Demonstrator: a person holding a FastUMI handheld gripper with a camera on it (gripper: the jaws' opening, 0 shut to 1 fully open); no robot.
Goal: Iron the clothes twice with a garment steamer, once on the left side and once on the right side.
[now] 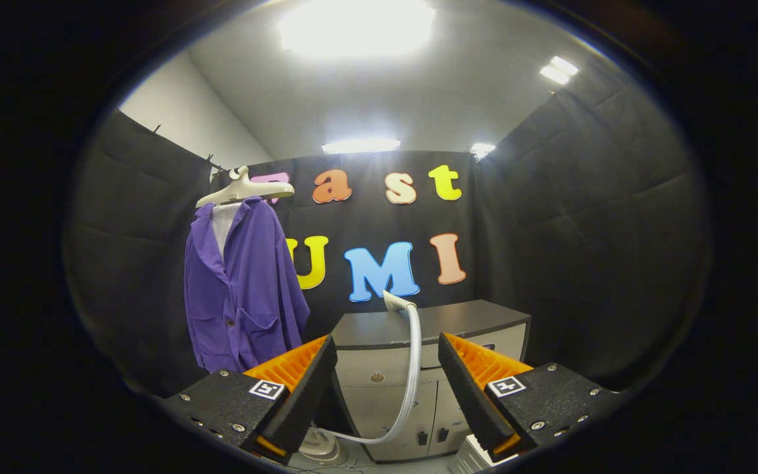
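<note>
A purple jacket (242, 289) over a white shirt hangs on a pale hanger (245, 189) to the left, beyond my left finger. The steamer's head (396, 301) rests on top of a grey cabinet (431, 322), straight ahead beyond the fingers. Its pale hose (412, 375) curves down the cabinet's front to a base unit (320, 447) on the floor, partly hidden behind my left finger. My gripper (387, 359) is open, fingers wide apart, with nothing between them. The hose shows through the gap, farther off.
The grey cabinet has drawers and two lower doors (412, 411). A white box (478, 457) lies on the floor under my right finger. Black cloth walls close the booth on all sides, with ceiling lights above.
</note>
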